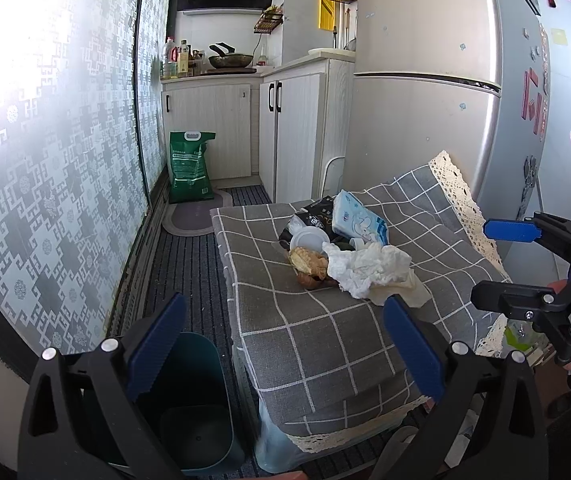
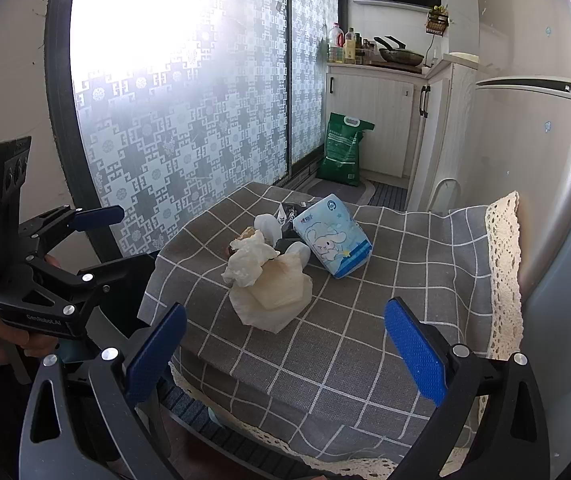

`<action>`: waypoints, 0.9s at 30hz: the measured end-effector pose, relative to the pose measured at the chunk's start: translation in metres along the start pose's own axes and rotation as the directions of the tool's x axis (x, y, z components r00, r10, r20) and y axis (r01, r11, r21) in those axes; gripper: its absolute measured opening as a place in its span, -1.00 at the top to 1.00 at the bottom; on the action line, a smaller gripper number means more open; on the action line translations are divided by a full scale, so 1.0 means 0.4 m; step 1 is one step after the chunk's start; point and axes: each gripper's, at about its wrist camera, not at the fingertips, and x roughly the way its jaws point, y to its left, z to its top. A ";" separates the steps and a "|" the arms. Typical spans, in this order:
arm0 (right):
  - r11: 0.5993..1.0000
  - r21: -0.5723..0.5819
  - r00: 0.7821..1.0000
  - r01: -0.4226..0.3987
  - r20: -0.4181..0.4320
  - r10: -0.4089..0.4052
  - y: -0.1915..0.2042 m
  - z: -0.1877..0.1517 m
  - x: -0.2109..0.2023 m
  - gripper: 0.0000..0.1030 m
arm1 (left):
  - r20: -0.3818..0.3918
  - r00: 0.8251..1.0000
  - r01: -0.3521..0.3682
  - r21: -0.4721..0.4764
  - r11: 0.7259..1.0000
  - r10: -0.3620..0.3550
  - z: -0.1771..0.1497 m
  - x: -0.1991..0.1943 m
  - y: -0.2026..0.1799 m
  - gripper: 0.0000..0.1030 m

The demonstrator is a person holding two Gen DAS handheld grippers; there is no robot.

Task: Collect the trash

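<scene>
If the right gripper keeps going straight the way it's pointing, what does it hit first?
Probably the crumpled tissue at the near edge of the trash pile; the right gripper is open, with only bare tablecloth before it. Depth is uncertain.

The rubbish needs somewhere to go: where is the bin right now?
The dark green bin stands on the floor at the table's left edge, low in the left wrist view behind the left gripper; the right wrist view does not clearly show it.

Grey tablecloth (image 2: 365, 320) checked with white lines, edged in cream lace. White crumpled tissue (image 2: 251, 262), light-blue tissue pack (image 2: 331, 236) printed with a white rabbit, dark teal bin (image 1: 189, 400). Green sack (image 1: 190, 168) against pale wood-grain cabinets (image 1: 213, 128); blue pads (image 2: 415, 350) on black gripper arms.
</scene>
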 end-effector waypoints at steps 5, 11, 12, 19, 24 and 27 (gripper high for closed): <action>1.000 0.001 1.000 0.001 0.000 -0.001 0.006 0.000 0.002 -0.94 | 0.000 1.000 0.001 0.001 1.000 -0.001 0.001 0.000 -0.001 -0.94; 1.000 0.000 1.000 0.000 -0.005 0.000 0.007 -0.001 0.006 -0.94 | -0.001 1.000 0.001 0.002 1.000 -0.001 0.001 0.006 -0.008 -0.94; 1.000 0.000 1.000 0.001 -0.007 -0.001 0.008 -0.003 0.006 -0.94 | -0.002 1.000 0.000 0.002 1.000 0.000 0.000 0.006 -0.007 -0.94; 1.000 0.002 1.000 -0.001 -0.003 0.001 0.005 -0.007 0.007 -0.94 | -0.005 1.000 -0.002 0.002 1.000 0.002 -0.002 0.011 -0.008 -0.94; 1.000 0.011 1.000 -0.003 -0.004 0.003 0.001 -0.006 0.004 -0.94 | -0.004 1.000 -0.001 0.006 1.000 0.001 -0.003 0.012 -0.012 -0.94; 1.000 0.013 1.000 -0.005 -0.006 0.005 0.001 -0.006 0.004 -0.94 | -0.007 1.000 -0.003 0.006 1.000 0.003 -0.002 0.012 -0.011 -0.94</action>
